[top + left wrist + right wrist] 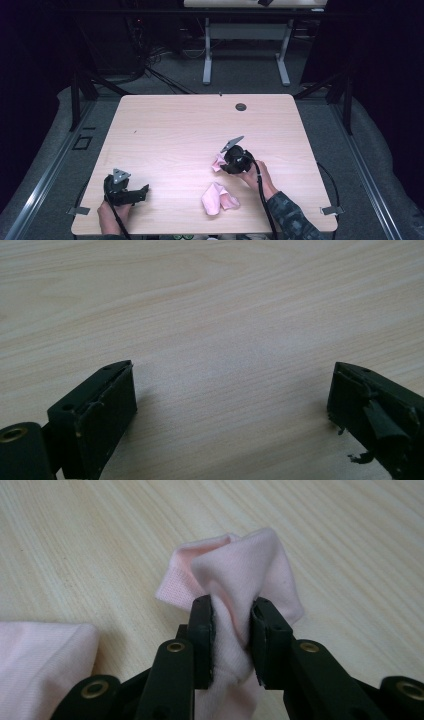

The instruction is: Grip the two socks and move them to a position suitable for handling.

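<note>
Pinching the pink cloth [240, 575] is going fine: your right hand-held gripper [232, 630] is clenched on a bunched fold of it, pads pressed into fabric on both sides, with a puff of cloth standing above the tips. In the high view that piece [218, 162] sits right of the surface's [175, 130] centre, poking out at the left of the right hand-held gripper [227, 161], close to the wood. A second pink piece [218, 198] lies crumpled just nearer you, close to the front edge; whether the two are joined can't be told. To do this step well, I'd keep the squeeze steady, since a bunched fold could slip out if you ease off, and move slowly so trailing fabric doesn't drag the other piece along. Keep the wrist low and the jaws roughly level as they are now. Your right hand [252, 174] comes in from the bottom right, forearm angled inward. Your left hand-held gripper [230, 405] is released, jaws spread wide over bare wood, nothing between them; it rests near the front left corner [131, 192], well apart from the cloth, pointing right.
</note>
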The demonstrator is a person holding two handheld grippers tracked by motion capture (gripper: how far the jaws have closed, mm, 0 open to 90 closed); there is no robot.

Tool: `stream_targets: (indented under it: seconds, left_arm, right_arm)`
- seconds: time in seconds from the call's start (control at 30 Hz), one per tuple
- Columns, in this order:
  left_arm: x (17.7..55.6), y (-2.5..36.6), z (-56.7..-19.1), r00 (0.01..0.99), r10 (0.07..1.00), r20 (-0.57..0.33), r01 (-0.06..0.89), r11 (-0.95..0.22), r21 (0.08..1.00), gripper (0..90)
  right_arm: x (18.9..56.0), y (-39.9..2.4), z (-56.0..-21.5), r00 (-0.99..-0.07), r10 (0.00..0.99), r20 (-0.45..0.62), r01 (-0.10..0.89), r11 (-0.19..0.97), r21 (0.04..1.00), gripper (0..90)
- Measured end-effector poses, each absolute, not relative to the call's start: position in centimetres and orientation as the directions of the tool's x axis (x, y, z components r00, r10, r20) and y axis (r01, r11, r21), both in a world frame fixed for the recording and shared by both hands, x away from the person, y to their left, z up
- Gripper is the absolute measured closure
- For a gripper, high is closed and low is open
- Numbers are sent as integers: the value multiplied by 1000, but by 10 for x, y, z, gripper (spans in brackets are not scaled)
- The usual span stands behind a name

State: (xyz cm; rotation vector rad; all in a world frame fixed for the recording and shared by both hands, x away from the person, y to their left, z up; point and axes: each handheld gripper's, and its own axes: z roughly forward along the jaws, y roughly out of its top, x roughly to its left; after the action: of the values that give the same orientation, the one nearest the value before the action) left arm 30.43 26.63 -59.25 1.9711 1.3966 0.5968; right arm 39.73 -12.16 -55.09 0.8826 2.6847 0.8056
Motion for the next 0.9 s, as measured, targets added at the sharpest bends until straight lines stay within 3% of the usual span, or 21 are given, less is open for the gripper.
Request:
stream_targets:
  seconds: [0.17, 0.2, 0.23, 0.27, 0.3, 0.37, 0.5, 0.67, 0.9]
  left_arm:
    - [304, 266, -593, 332, 943, 0, 652, -229, 723, 54]
    - [304, 266, -593, 332, 943, 0, 652, -229, 723, 55]
    - [304, 266, -593, 332, 943, 0, 652, -229, 723, 55]
    - [304, 266, -593, 332, 943, -1, 651, -228, 724, 56]
    - [304, 266, -593, 332, 943, -1, 651, -229, 724, 56]
    - [304, 266, -593, 332, 943, 0, 651, -229, 724, 56]
    - [304, 266, -593, 331, 944, 1, 651, -229, 724, 56]
    - [304, 266, -592, 313, 950, 1, 658, -217, 721, 55]
    - [297, 256, -586, 272, 962, -37, 680, -165, 714, 2]
  right_arm:
    - [397, -119, -559, -803, 595, -27, 486, 682, 546, 679]
    - [397, -120, -560, -797, 603, -30, 494, 680, 541, 533]
    - [397, -120, -560, -797, 603, -30, 494, 680, 541, 533]
    - [397, -123, -559, -793, 610, 0, 509, 662, 550, 379]
    - [397, -123, -559, -793, 610, 0, 509, 662, 550, 379]
    - [397, -128, -556, -782, 624, 8, 517, 641, 568, 259]
    - [387, -146, -542, -761, 646, 55, 539, 583, 608, 134]
    - [372, -160, -534, -753, 654, 72, 541, 554, 633, 70]
    - [339, -195, -527, -716, 689, 113, 569, 482, 667, 70]
